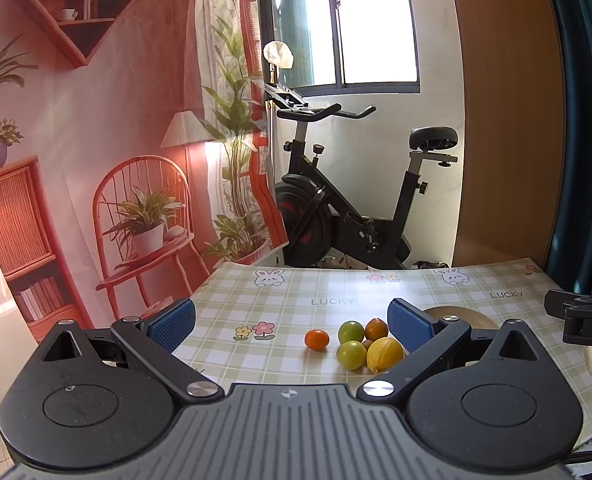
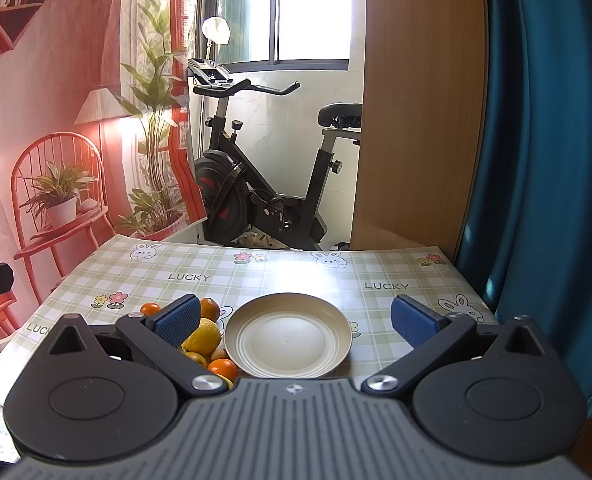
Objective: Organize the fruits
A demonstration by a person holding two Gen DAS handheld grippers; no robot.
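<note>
Left gripper (image 1: pixel 292 326) jaws wide apart, holding nothing, above the table (image 1: pixel 328 284). Fruit cluster ahead: lemon (image 1: pixel 385 354) by the right pad, two green fruits (image 1: pixel 351 343), small orange (image 1: pixel 317 339) set apart left. Right gripper (image 2: pixel 294 322) jaws wide apart, bare plate (image 2: pixel 288 334) between them, fruit just left of it.

Each gripper, left (image 1: pixel 292 322) and right (image 2: pixel 294 320), is built from matte black links with round hubs, joined by silver screws. Blue textured pads (image 1: pixel 172 324) are fitted at the tips. A grey ribbed plate (image 2: pixel 296 432) fills the lower frame.
</note>
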